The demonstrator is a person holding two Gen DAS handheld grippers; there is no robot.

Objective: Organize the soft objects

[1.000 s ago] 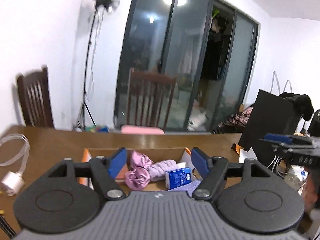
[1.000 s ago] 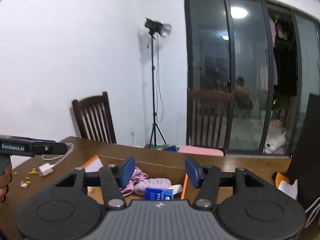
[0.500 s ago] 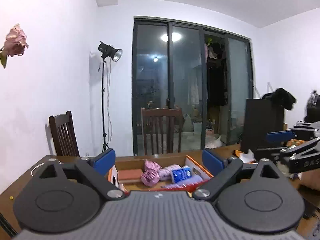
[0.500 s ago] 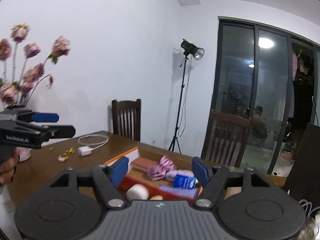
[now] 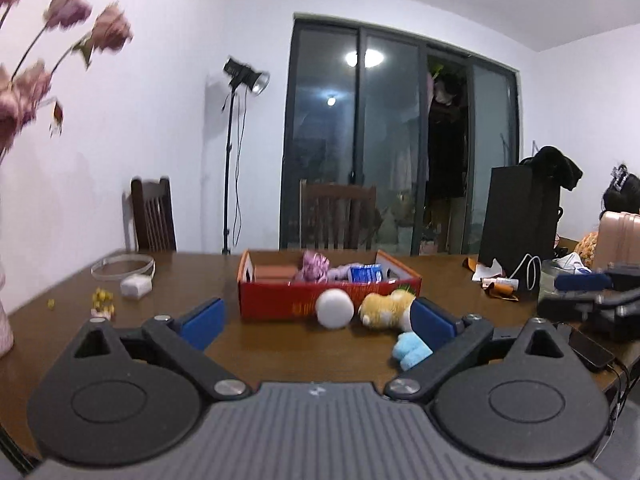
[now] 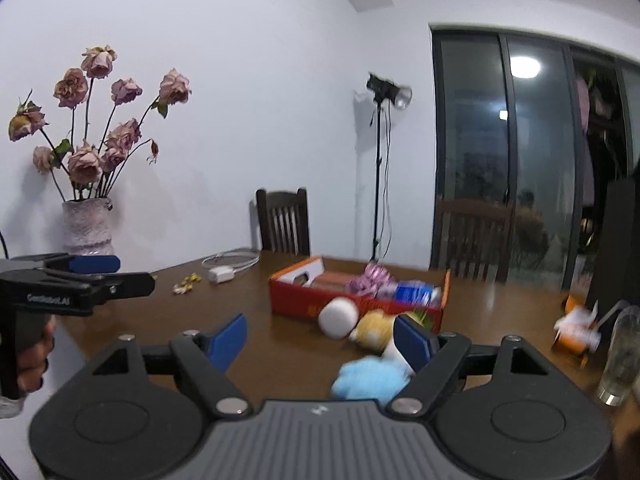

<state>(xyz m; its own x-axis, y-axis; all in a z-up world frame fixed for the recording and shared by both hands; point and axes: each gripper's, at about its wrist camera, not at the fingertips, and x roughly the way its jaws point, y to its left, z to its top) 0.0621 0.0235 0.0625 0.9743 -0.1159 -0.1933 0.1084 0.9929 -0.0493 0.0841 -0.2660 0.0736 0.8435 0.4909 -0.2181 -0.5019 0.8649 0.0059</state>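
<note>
Left wrist view: the left gripper (image 5: 316, 316) hovered above the wooden table (image 5: 280, 356) with its jaws spread wide after having just been opening; nothing lay between the blue pads (image 5: 202, 316). Ahead stood the red box (image 5: 280, 306), open-topped, containing a pink fabric bundle (image 5: 314, 266), a blue-and-white packet (image 5: 366, 273) and a reddish-brown block (image 5: 274, 271). Against the near wall of the box rested a white ball (image 5: 334, 309), and just beside it a yellow plush toy (image 5: 386, 307). A light-blue plush piece (image 5: 410, 350) lay nearer, close to the right-hand finger. The right gripper (image 5: 588, 292) entered at the right edge. A white charger (image 5: 136, 286) with coiled cable sat at the left.

Right wrist view: the right gripper (image 6: 318, 340) also had its jaws apart, having just been opening, with nothing clamped. The light-blue plush piece (image 6: 370, 376) lay on the table between the fingers, nearer the right-hand one, apparently untouched; blur prevented certainty. The white ball (image 6: 338, 316) and yellow plush toy (image 6: 374, 328) rested against the red box (image 6: 292, 300). The left gripper (image 6: 84, 276) was held in a hand (image 6: 34, 356) at the left, before a vase of dried roses (image 6: 86, 228).
</note>
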